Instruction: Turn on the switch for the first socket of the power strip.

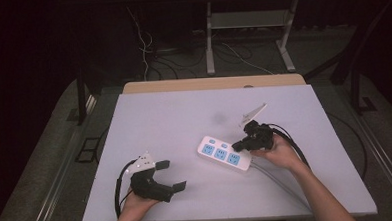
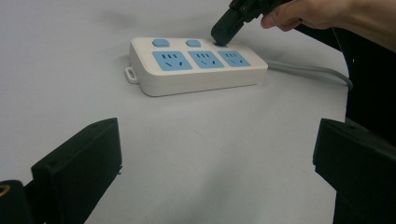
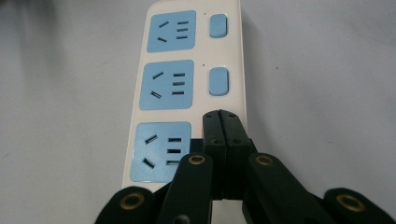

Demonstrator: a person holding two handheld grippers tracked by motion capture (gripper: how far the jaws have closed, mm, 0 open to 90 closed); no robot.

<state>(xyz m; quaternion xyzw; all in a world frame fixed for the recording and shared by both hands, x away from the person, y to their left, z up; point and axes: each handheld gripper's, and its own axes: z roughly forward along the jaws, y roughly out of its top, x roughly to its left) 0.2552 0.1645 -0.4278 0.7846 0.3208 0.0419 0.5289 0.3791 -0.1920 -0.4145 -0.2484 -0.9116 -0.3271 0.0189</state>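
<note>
Your right gripper (image 1: 239,146) has its jaws pressed together, flat against each other with nothing between them. The joined tips rest on the top of the power strip (image 1: 224,153), at the spot beside the third socket (image 3: 163,150) where that socket's switch sits; the right gripper view shows the tips (image 3: 221,122) covering that spot, with a faint red glint just at their left edge. Whether the tips are bearing down on the switch or only touching it cannot be told.

The strip lies near the middle of the white table (image 1: 174,116), a little toward your right, set at a slant. It carries three blue sockets in a row, and two blue switches (image 3: 218,81) stand uncovered beside the other two sockets. Its grey cable (image 2: 308,71) leaves the end nearest your right hand (image 1: 281,152) and runs off along the table.

Your left gripper (image 1: 171,175) is held low over the near left part of the table, well apart from the strip. Its jaws are spread wide and hold nothing; the left gripper view shows bare table between them, with the strip beyond.
</note>
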